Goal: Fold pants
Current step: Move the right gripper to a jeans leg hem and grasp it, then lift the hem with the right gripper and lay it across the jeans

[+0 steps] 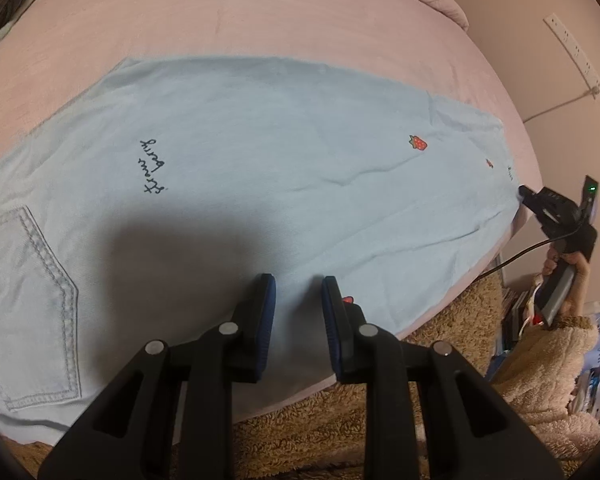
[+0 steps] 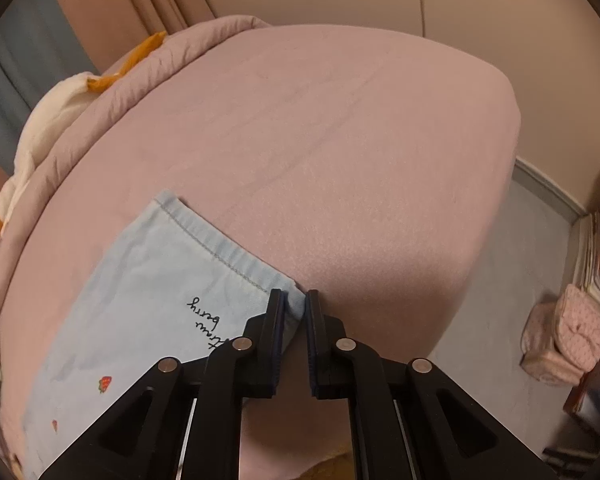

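Light blue pants (image 1: 260, 160) with strawberry prints and black script lie flat along the near edge of a pink bed (image 1: 220, 12); a back pocket shows at the left. My left gripper (image 1: 298, 288) is open, just above the pants' near edge. My right gripper (image 2: 294, 300) is closed down on the near corner of the leg hem (image 2: 220, 256), with cloth between its pads. It also shows in the left wrist view (image 1: 524, 194) at the pants' far right end.
A rolled pink duvet (image 2: 100, 100) and a white and orange plush (image 2: 48, 120) lie along the bed's far side. A brown fuzzy rug (image 1: 340, 420) lies below the bed edge. Pink bags (image 2: 564, 332) and books stand by the wall at the right.
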